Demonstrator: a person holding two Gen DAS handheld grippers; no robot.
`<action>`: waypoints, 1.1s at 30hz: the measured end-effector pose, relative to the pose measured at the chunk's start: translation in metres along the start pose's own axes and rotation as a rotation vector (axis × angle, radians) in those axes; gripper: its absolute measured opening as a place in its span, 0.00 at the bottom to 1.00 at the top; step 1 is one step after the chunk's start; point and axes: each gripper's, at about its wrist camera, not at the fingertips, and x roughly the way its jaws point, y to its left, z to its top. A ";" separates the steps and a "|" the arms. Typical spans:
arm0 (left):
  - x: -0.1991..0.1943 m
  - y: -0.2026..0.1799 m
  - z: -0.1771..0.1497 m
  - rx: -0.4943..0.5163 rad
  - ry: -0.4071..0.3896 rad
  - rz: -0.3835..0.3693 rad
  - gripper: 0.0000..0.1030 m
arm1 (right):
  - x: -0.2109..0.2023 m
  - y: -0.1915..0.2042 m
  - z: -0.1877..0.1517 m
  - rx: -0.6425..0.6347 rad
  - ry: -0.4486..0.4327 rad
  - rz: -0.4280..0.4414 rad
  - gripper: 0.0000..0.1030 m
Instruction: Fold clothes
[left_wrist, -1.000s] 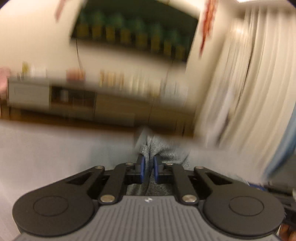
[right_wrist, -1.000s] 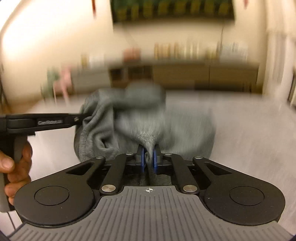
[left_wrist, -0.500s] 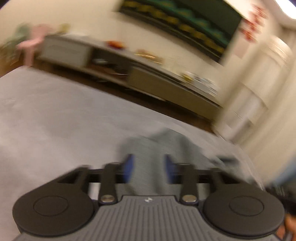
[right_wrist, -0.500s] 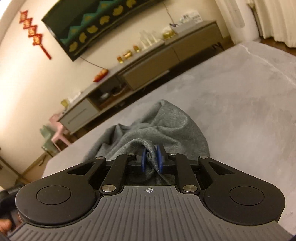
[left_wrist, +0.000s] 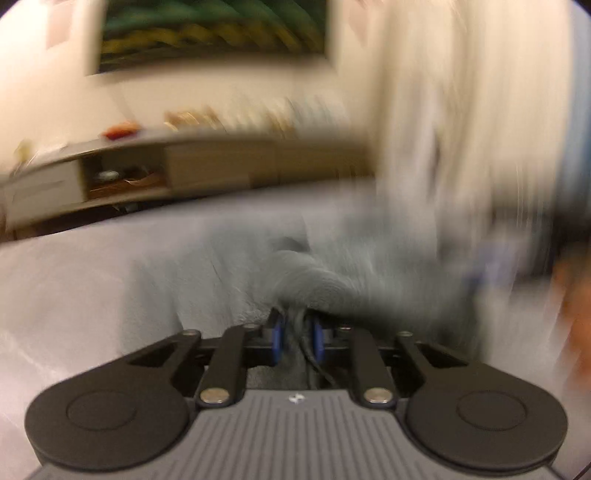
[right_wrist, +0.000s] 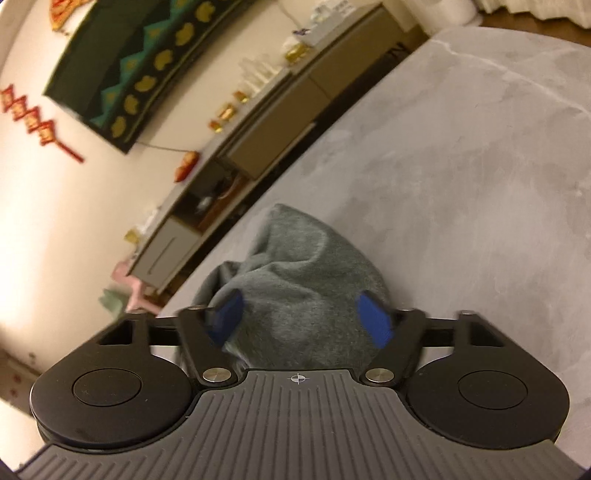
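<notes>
A crumpled grey garment (right_wrist: 295, 258) lies on a pale grey bed cover (right_wrist: 461, 166). My right gripper (right_wrist: 301, 319) hovers at its near edge, jaws opening. The blue pads stand well apart and the cloth sits between them without being pressed. In the blurred left wrist view the same garment (left_wrist: 314, 280) bunches up in front of my left gripper (left_wrist: 297, 338). Its jaws are closing, with the blue pads nearly together and a fold of grey cloth pinched between them.
A long low cabinet (right_wrist: 266, 125) with small items on top runs along the far wall under a dark green and gold hanging (right_wrist: 140, 62). Pale curtains (left_wrist: 461, 110) hang at the right. The bed cover (left_wrist: 66, 288) spreads wide around the garment.
My left jaws spread wide over the cloth, then came back together on a fold. My right jaws let go of the fold they pinched and opened. The right view rolled and dropped lower.
</notes>
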 end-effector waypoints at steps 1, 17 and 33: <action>-0.016 0.012 0.014 -0.067 -0.069 -0.004 0.05 | -0.005 0.006 0.001 -0.038 -0.033 0.009 0.39; -0.042 -0.029 -0.040 0.375 0.101 0.047 0.90 | 0.034 0.026 -0.037 -0.232 0.077 -0.123 0.83; 0.004 -0.086 -0.087 0.653 0.016 0.159 0.12 | -0.022 0.076 -0.046 -0.348 0.115 0.717 0.02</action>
